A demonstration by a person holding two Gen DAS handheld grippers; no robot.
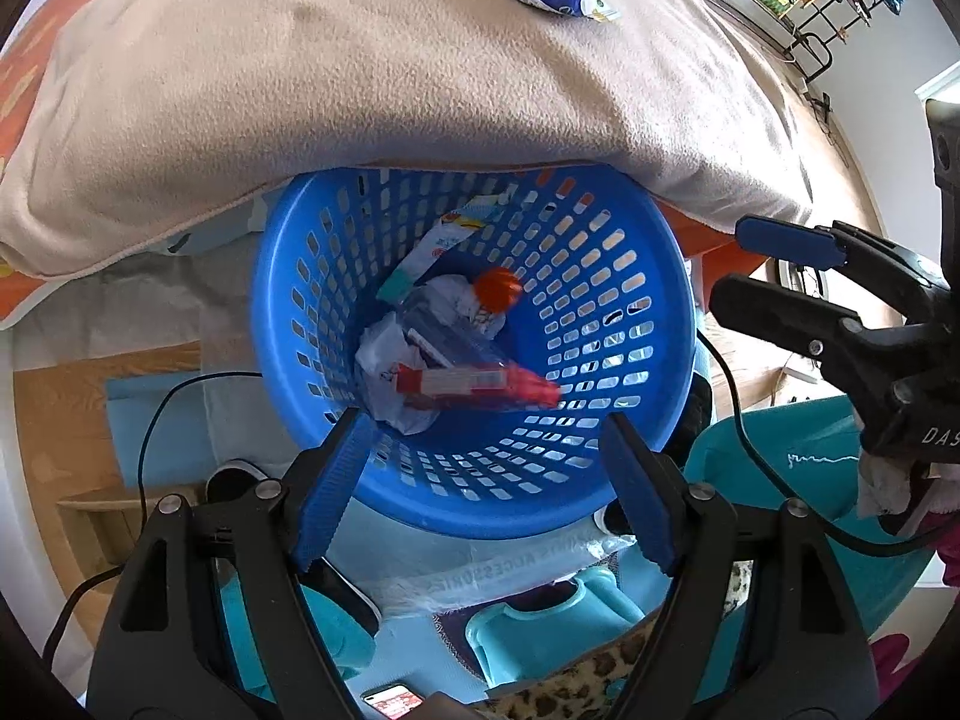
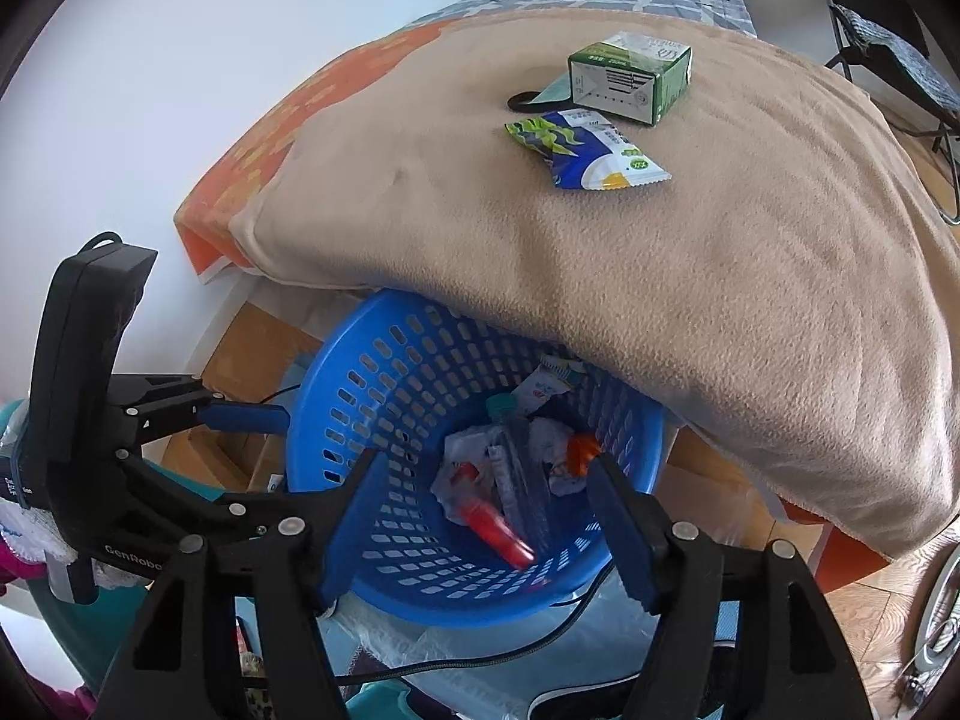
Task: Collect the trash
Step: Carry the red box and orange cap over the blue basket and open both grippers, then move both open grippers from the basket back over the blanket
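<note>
A blue perforated basket (image 1: pixel 384 228) stands on the floor, its far rim tucked under the overhanging edge of a beige fleece blanket (image 1: pixel 372 78) spread over a bed.

Both tools hover above the basket's mouth. The left tool (image 1: pixel 480 462) has its blue-padded fingers spread wide with nothing between them. The right tool (image 2: pixel 480 510) is likewise spread and empty. In the left wrist view the right tool shows at the right edge, its fingers parted.

Trash lies at the bottom of the basket:
- A red-and-white flat pack (image 1: pixel 465 383) lies across the near part of the heap, its long axis running left to right, with a blurred pink-red end pointing right.
- Crumpled white paper (image 1: pixel 384 354) sits under it.
- A long white sachet (image 1: pixel 429 255) leans against the far wall, its long axis running from the heap up toward the far rim.
- An orange round piece (image 1: pixel 498 288) sits just right of the sachet's lower end.

Two pieces remain on the blanket, well apart from the basket:
- A blue, green and white snack wrapper (image 2: pixel 585 147) lies flat, its long axis running from far left to near right.
- A green-and-white carton (image 2: pixel 630 75) lies on its side just beyond the wrapper, at its far right.

A black cable (image 2: pixel 480 660) trails across the floor near the basket.
</note>
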